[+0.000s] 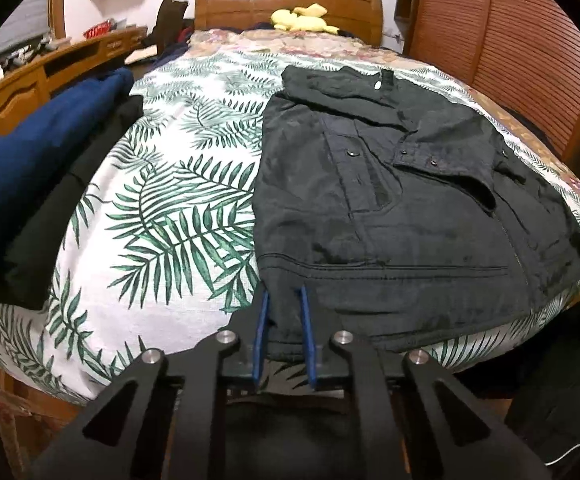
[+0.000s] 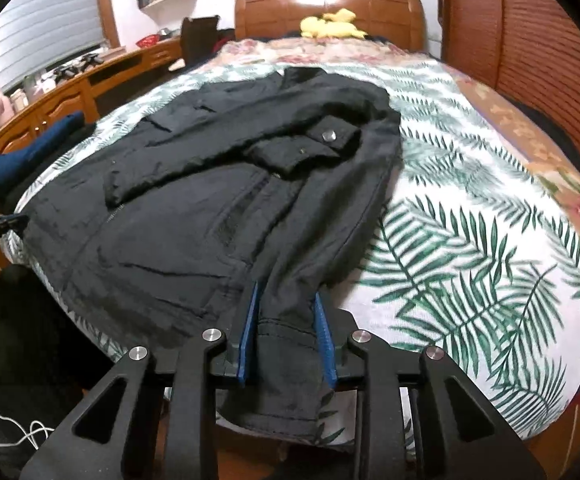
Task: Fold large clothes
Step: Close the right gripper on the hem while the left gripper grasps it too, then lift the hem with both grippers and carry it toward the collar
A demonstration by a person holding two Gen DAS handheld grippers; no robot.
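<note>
mostly hidden: the near hem of the black snap-button jacket (image 1: 402, 208) droops over the edge of the palm-leaf bedspread (image 1: 161, 208).
left gripper (image 1: 284, 294): angled down, blue pads clamped on the hem's corner.
right gripper (image 2: 285, 292): angled down, clamped on the sleeve cuff (image 2: 285, 360).
jacket: spread flat on bed.

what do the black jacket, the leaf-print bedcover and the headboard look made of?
Jacket: matte black woven cloth, probably cotton or a blend; soft creases, stitched seams, metal snaps. Both the left gripper and right gripper pinch its hem.
Bedcover: thin printed fabric, likely cotton; no sheen, fine wrinkles.
Headboard: wood or veneer under glossy varnish; bright glare streaks.
</note>
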